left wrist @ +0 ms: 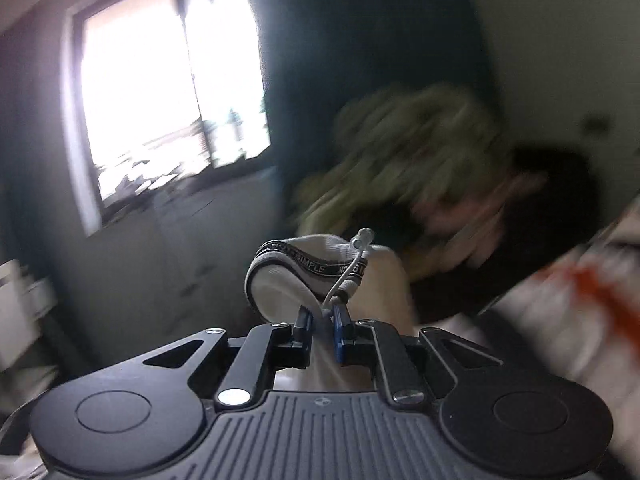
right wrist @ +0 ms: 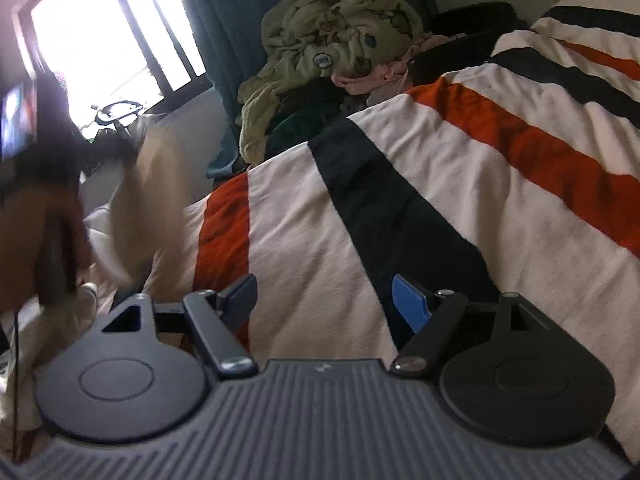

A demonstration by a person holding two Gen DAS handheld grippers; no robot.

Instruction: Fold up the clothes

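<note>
The striped blanket (right wrist: 460,184) is soft, fuzzy cloth. The white garment (left wrist: 280,284) is smooth cloth. The tongs (right wrist: 324,300) are matt black plastic.

Bright window (right wrist: 108,36), dark teal curtain (right wrist: 224,12), striped orange-black-white blanket (right wrist: 460,184).

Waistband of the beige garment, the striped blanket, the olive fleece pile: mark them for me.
waistband (left wrist: 304,259), left wrist view, on the lettered black band.
striped blanket (right wrist: 440,184), right wrist view, on a white stripe.
olive fleece pile (right wrist: 340,36), right wrist view, on its upper folds.

One striped blanket (right wrist: 460,184), one window (left wrist: 168,92), one clothes heap (right wrist: 332,56).
</note>
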